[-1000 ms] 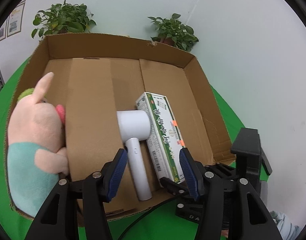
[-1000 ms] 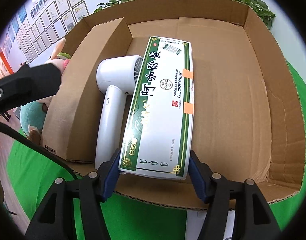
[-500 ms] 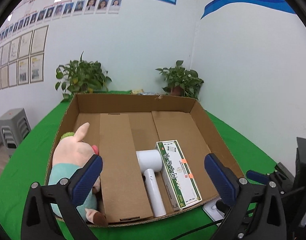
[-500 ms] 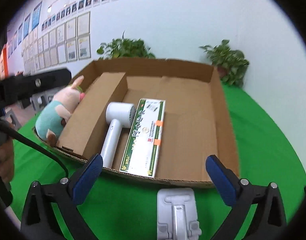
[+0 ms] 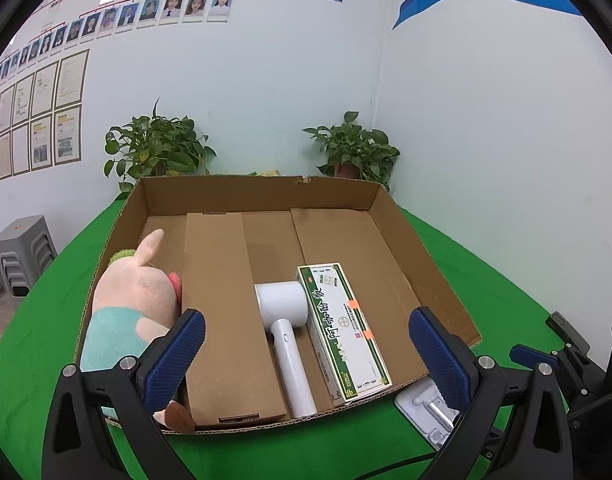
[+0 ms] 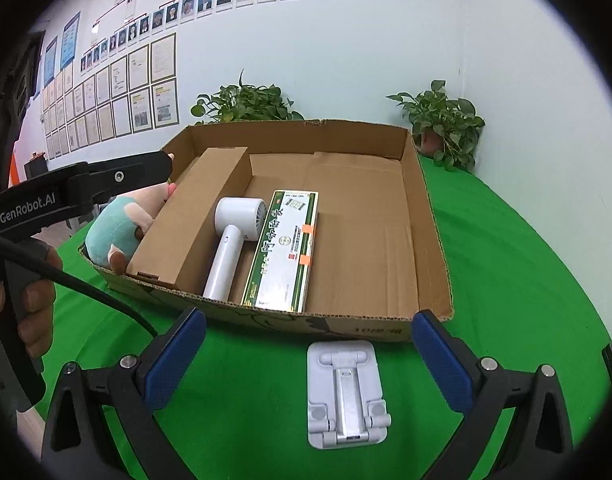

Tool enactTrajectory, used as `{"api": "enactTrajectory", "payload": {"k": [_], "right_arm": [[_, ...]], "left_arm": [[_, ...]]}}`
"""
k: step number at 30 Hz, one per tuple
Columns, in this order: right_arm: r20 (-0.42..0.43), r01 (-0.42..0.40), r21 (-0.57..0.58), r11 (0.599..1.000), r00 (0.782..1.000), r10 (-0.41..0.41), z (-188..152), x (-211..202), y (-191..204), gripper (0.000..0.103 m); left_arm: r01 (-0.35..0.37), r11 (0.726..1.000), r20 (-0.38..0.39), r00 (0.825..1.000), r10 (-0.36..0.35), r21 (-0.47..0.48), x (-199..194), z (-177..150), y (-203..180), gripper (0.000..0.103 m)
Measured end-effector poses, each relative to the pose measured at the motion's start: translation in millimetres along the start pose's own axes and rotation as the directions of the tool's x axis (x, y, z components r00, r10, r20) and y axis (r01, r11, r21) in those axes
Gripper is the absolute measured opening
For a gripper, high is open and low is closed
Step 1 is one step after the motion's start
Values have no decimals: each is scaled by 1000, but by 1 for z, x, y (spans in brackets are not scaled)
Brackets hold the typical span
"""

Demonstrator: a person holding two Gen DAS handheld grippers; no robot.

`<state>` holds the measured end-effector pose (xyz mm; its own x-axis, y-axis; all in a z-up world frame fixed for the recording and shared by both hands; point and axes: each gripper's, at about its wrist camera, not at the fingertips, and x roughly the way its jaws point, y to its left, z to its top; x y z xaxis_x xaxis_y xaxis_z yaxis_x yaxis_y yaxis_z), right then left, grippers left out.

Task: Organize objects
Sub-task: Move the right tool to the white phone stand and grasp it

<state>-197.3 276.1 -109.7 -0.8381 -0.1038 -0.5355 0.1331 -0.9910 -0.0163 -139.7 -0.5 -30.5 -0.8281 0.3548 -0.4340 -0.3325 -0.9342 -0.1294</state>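
While both hand-held grippers, left (image 5: 306,354) and right (image 6: 308,354), gape wide and empty, the hairdryer (image 5: 285,332) and green box (image 5: 342,332) lie side by side in the cardboard tray (image 5: 422,256).

- Cardboard box (image 5: 265,194), open and shallow, sits on green cloth.
- Plush toy (image 5: 125,316) lies in its left compartment.
- White hair dryer (image 5: 285,328) lies flat, handle toward the near edge.
- Green-and-white carton (image 5: 342,328) lies touching its right side.
- White phone stand (image 6: 346,396) lies outside, near the box.
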Motion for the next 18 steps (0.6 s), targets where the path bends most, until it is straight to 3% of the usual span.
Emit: {"api": "enactTrajectory", "payload": {"k": [10,15,18], "right_arm": [[8,-32,40,999,999,32,-10,-1,-10,102],[-54,-142,52,988,988,145,-31,5,-28,102],[-115,-123,12,992,986,124,-57,9,-45,102]], "left_arm": [[13,1000,-10,1000,-13,20,0,-13,-6,102],[40,996,-32,999,-38,75,-5,-19,-4,102],[64,994,-68,996,-58,92,-4,-24,3,102]]}}
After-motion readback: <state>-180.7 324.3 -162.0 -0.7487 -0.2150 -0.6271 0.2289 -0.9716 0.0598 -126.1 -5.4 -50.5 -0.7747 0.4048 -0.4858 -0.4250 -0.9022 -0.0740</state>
